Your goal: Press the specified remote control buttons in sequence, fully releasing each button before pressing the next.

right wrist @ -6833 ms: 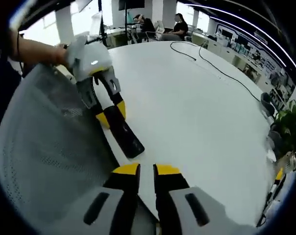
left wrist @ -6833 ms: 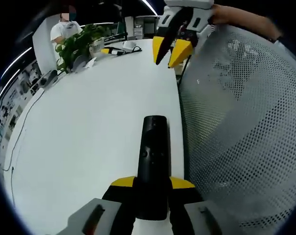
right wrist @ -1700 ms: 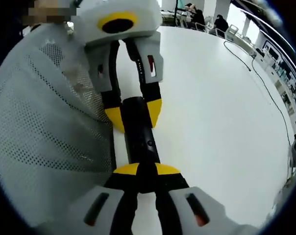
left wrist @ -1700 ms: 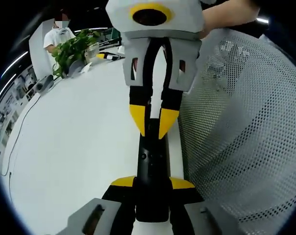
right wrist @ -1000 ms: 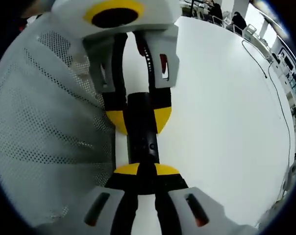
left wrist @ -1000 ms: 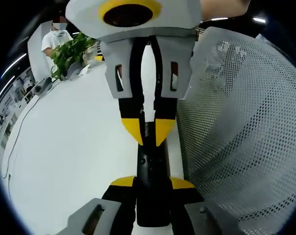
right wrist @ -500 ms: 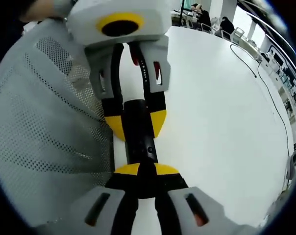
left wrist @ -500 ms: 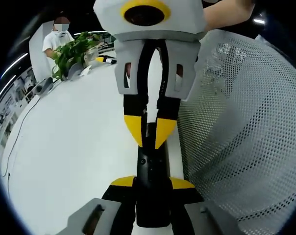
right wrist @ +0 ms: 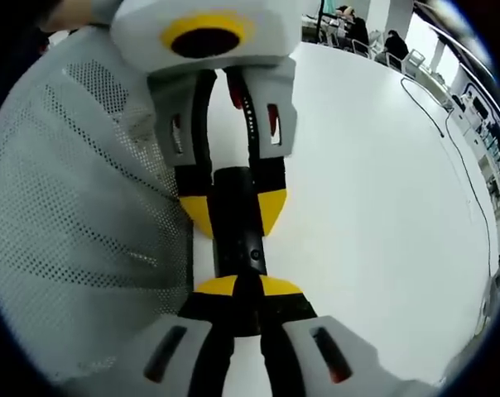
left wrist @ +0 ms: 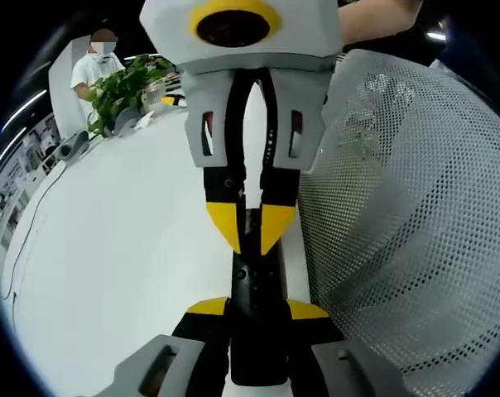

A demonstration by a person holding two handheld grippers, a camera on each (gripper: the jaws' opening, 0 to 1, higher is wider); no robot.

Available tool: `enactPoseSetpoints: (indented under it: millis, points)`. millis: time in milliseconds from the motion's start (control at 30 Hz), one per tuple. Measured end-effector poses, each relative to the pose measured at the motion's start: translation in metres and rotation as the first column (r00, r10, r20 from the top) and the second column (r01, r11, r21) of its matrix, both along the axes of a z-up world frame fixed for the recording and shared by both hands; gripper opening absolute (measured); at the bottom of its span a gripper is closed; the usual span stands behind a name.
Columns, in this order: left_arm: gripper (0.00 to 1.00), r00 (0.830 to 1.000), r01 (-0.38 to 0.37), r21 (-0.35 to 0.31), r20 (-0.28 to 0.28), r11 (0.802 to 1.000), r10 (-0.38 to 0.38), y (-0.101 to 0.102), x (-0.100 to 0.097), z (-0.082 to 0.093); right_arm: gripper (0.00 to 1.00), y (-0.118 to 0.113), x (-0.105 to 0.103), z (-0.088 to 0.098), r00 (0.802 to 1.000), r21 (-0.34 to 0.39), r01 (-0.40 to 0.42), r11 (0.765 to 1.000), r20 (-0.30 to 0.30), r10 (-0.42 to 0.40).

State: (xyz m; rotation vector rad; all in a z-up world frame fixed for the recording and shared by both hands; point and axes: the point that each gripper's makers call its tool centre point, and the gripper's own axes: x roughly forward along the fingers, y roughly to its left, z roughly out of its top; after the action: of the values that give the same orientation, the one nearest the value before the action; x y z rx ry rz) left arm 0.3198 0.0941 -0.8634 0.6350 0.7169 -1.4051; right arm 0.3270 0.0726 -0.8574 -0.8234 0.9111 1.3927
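Observation:
A slim black remote [left wrist: 252, 281] lies lengthwise between my left gripper's [left wrist: 258, 308] yellow-tipped jaws, which are shut on its lower half. My right gripper [left wrist: 250, 230] comes down from the top of the left gripper view, shut, with its yellow tips together on the remote's upper face just above a small round button. In the right gripper view, my right gripper [right wrist: 237, 285] has its tips on the remote [right wrist: 240, 240]. Beyond it, the left gripper [right wrist: 233, 211] clamps the remote's far part. The remote's end under the right tips is hidden.
The white table [left wrist: 126, 231] spreads to the left. A grey mesh chair back [left wrist: 399, 248] stands close on the right of the left gripper view. A potted plant [left wrist: 122, 87] and a person [left wrist: 93, 62] are at the far end. A cable [right wrist: 449, 124] lies across the table.
My right gripper came from the far end of the table down onto the remote. Over the last second it rose a little and has come closer again. My left gripper kept its hold.

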Motion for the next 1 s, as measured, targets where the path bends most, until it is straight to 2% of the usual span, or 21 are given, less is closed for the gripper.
enactPoseSetpoints:
  millis: [33,100,167,233,500,633,733,833,867,933,1000]
  points:
    - [0.24,1.000,0.000,0.000,0.000,1.000,0.000,-0.0001,0.0000,-0.0001,0.07,0.0000,-0.0005,0.0004,1.000,0.005,0.006,1.000,0.002,-0.006]
    - [0.24,1.000,0.000,-0.001,0.001,1.000,0.000,-0.0002,0.0001,-0.0001,0.07,0.0006,-0.0011,0.0015,0.998,0.037,-0.045,0.998,0.051,0.043]
    - [0.24,1.000,-0.003,-0.002,0.001,1.000,0.003,-0.0004,0.0003,-0.0002,0.07,-0.0007,-0.0021,0.0017,0.999,0.052,0.003,0.999,0.039,-0.005]
    - [0.24,1.000,-0.003,-0.002,0.001,1.000,0.003,-0.0006,0.0003,-0.0004,0.05,0.0003,-0.0023,0.0019,0.999,0.057,-0.001,0.998,0.046,-0.002]
    - [0.24,1.000,0.000,-0.003,0.001,1.000,0.000,-0.0007,0.0003,-0.0007,0.03,0.0033,-0.0022,0.0009,0.998,0.008,-0.052,0.999,0.044,0.052]
    - [0.24,1.000,0.001,-0.003,0.001,1.000,-0.001,-0.0006,0.0003,-0.0008,0.03,0.0033,-0.0040,0.0007,0.988,-0.010,-0.136,0.991,0.078,0.137]
    - [0.24,1.000,0.001,-0.003,0.001,1.000,-0.001,-0.0006,0.0002,-0.0008,0.03,0.0039,-0.0037,0.0002,0.988,-0.020,-0.136,0.990,0.073,0.137]
    - [0.24,1.000,0.002,-0.004,0.000,1.000,-0.002,-0.0006,0.0002,-0.0009,0.03,0.0035,-0.0036,-0.0004,0.993,-0.021,-0.093,0.995,0.065,0.094]
    - [0.24,1.000,0.003,-0.004,-0.001,1.000,-0.003,-0.0006,0.0002,-0.0009,0.02,0.0047,-0.0039,0.0000,0.989,0.004,-0.116,0.993,0.096,0.115]
    - [0.24,1.000,0.003,-0.005,-0.001,1.000,-0.003,-0.0006,0.0003,-0.0009,0.02,0.0038,-0.0033,0.0003,0.996,0.070,-0.048,0.996,0.078,0.043]
    - [0.24,1.000,0.002,-0.005,0.000,1.000,-0.002,-0.0007,0.0003,-0.0009,0.03,0.0030,-0.0029,0.0006,0.997,0.060,-0.029,0.998,0.076,0.024]
